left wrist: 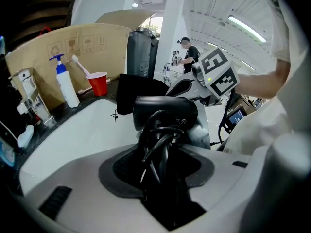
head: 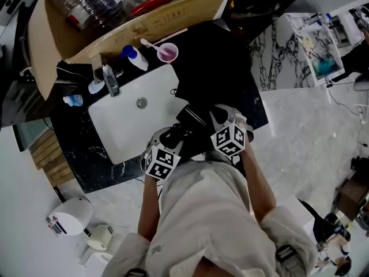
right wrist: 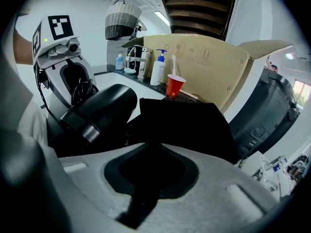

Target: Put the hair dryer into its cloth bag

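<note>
The black hair dryer point(left wrist: 165, 111) hangs over the near edge of the white sink, its cord coiled against the handle. My left gripper point(left wrist: 163, 178) is shut on the handle and cord. From the right gripper view the dryer point(right wrist: 104, 106) points its barrel toward the black cloth bag point(right wrist: 189, 125), which lies on the dark counter right of the basin. My right gripper point(right wrist: 150, 178) is shut on the bag's near edge, black cloth filling its jaws. In the head view the dryer point(head: 180, 133) sits between both grippers, with the bag point(head: 216, 79) just beyond.
A white sink point(head: 124, 126) with a faucet point(head: 110, 81) is at the left. A pump bottle point(head: 134, 56) and a red cup point(head: 168, 52) holding a toothbrush stand behind it. An open cardboard box point(head: 132, 22) leans at the back. The counter ends near my body.
</note>
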Demonstrator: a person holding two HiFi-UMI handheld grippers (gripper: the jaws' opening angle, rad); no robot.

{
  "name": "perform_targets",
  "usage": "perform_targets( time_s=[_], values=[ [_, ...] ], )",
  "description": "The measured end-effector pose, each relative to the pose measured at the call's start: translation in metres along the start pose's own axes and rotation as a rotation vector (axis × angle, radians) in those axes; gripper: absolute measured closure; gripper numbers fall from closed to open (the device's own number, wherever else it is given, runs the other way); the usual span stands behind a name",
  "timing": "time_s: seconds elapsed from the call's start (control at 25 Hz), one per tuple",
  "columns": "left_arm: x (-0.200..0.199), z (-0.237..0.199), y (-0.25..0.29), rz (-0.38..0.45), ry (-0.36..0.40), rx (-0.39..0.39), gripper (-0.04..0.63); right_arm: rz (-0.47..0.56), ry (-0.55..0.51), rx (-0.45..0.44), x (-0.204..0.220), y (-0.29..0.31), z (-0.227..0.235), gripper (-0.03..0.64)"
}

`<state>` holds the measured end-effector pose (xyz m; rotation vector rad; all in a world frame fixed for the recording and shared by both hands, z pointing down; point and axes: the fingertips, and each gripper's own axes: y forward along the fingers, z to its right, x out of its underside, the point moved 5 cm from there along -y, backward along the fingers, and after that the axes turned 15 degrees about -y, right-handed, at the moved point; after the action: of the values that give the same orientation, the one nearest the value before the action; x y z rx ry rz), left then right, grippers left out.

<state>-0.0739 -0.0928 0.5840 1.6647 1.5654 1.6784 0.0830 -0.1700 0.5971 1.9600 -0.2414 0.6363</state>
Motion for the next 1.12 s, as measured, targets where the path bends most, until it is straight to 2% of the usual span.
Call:
perform_targets(
  time_s=[0.12,0.24,0.44,1.12],
  values=[
    [0.002,0.000,0.001,-0.004,-0.002,-0.001,0.400,0.015,0.018,-0.024,-0.002,-0.001,0.002,0.606],
    [0.002,0.000,0.001,-0.006,-0.003,0.004,0.400,0.044,0.070,-0.033,-0.006,-0.008,0.010,0.608],
    [0.000,0.001,0.000,0.000,0.003,0.016,0.400,0.088,0.127,0.003,-0.015,-0.022,0.027,0.609],
    [-0.024,0.010,0.013,0.020,0.042,0.052,0.400,0.168,0.177,0.089,-0.032,-0.049,0.045,0.609]
  ],
)
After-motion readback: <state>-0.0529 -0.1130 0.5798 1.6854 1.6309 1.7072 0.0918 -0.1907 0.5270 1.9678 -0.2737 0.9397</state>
